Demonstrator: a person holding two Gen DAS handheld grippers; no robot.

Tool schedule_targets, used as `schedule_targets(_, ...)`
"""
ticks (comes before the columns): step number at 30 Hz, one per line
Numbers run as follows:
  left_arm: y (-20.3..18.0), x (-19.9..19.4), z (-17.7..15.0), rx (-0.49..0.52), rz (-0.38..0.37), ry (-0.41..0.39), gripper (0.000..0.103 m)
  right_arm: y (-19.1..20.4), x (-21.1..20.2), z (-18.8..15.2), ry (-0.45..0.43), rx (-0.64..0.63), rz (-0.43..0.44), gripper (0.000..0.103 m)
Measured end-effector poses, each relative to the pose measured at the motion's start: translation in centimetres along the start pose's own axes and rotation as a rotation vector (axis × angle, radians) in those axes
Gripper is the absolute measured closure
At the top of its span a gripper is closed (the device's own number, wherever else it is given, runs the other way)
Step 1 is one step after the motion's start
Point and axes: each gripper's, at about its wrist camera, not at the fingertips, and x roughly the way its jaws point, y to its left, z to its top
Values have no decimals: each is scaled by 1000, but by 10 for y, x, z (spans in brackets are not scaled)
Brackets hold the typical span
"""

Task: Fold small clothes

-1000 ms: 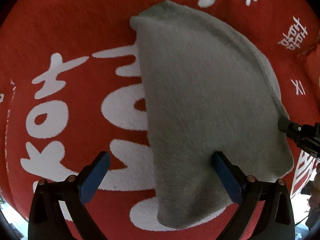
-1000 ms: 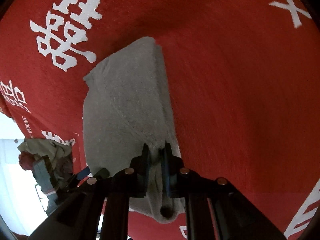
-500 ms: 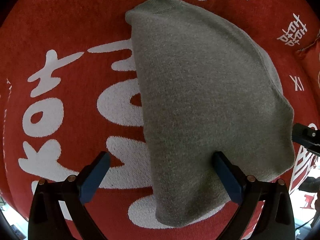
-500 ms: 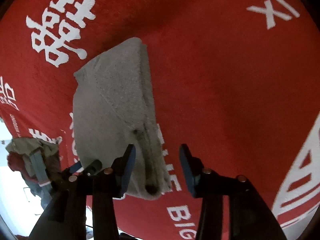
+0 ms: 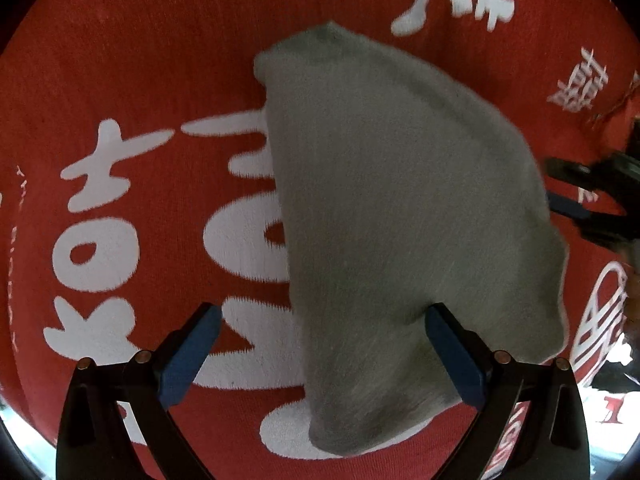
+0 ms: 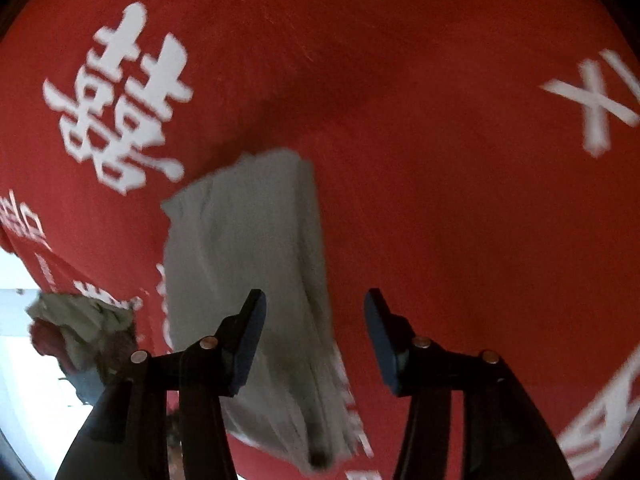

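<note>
A small grey knitted garment [image 5: 400,220] lies folded flat on the red cloth [image 5: 140,80] with white characters. My left gripper [image 5: 324,344] hangs over its near part, open wide. Its right pad [image 5: 452,352] is over the fabric and its left pad [image 5: 192,348] over the red cloth; neither presses. In the right wrist view the same garment [image 6: 248,260] shows its stacked folded edge. My right gripper [image 6: 316,332] is above that edge with its jaws opening; the edge lies below the gap, not pinched. From the left wrist view the right gripper [image 5: 580,200] sits just off the garment's right side.
A loose heap of other clothes [image 6: 80,320] lies past the red cloth's left edge in the right wrist view, against a bright white floor. The red cloth [image 6: 440,160] stretches bare to the right of the garment.
The right gripper has let go of the garment's folded edge and opened, drawing back from it. The garment has settled flat. The left gripper has stayed open over it.
</note>
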Motion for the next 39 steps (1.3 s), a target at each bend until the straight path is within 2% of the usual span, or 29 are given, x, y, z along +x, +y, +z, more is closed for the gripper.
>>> schedule_targets(3, 1, -5, 13, -26, -25, -8, 1, 1, 18, 22, 22, 29, 64, 49)
schedule_targets(5, -1, -7, 21, -32, -21, -22, 1, 5, 23, 30, 39, 25, 88, 88)
schedule_targets(6, -2, -8, 25, -33, -18, -31, 1, 12, 22, 32, 40, -8, 94, 95)
schedule_targets(8, -6, -4, 29, -35, -9, -34, 1, 30, 15, 34, 33, -120, 111, 95)
schedule_targets(10, -8, 8, 27, -37, 8, -17, 1, 36, 15, 37, 39, -161, 108, 95)
schedule_targets(15, -7, 20, 25, -82, 10, -3, 1, 28, 50, 42, 112, -203, 5, 95)
schedule_targets(20, -13, 18, 24, -30, 57, -2, 1, 14, 48, 39, 90, -115, 69, 94)
schedule_targets(23, -17, 21, 19, -12, 74, 33, 1, 8, 45, 37, 104, -124, 31, 93)
schedule_targets(24, -18, 22, 18, -11, 82, 46, 1, 4, 44, 38, 106, -109, 1, 88)
schedule_targets(25, -19, 22, 17, -6, 94, 59, 1, 2, 43, 39, 101, -94, -3, 76)
schedule_targets(29, -25, 22, 14, 11, 127, 84, 1, -3, 25, 27, 110, -66, 7, 74)
schedule_targets(31, -29, 25, 11, 4, 136, 96, 1, -5, 16, 14, 127, -57, -8, 53)
schedule_targets(32, -35, 25, 15, 2, 140, 100, 1, -7, 13, 9, 131, -55, -11, 50)
schedule_targets(39, -43, 13, 16, -6, 149, 99, 1, -16, -1, -40, 163, 22, 1, 46)
